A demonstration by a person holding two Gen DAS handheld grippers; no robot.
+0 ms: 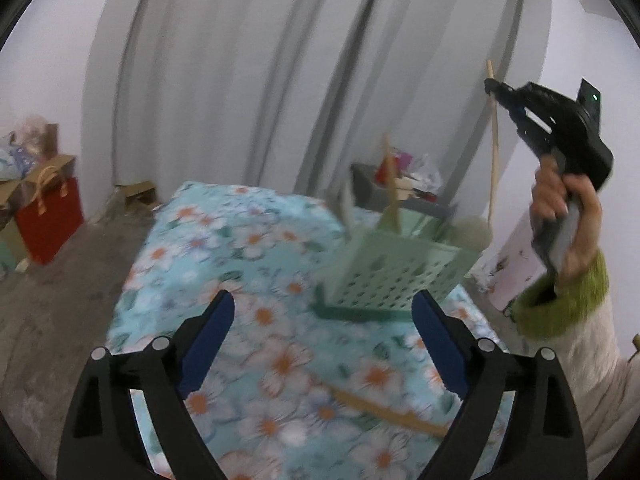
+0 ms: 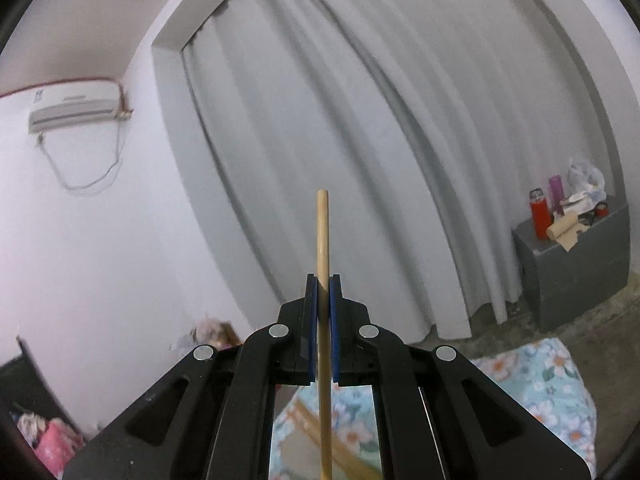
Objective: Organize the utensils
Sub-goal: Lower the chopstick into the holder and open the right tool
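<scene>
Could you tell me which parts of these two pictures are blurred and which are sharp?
Left wrist view: the green basket and floral cloth are smeared by motion blur, while the left gripper stays crisp. Right wrist view: the wooden stick and right gripper are sharp; fisheye distortion bows the curtain.
</scene>
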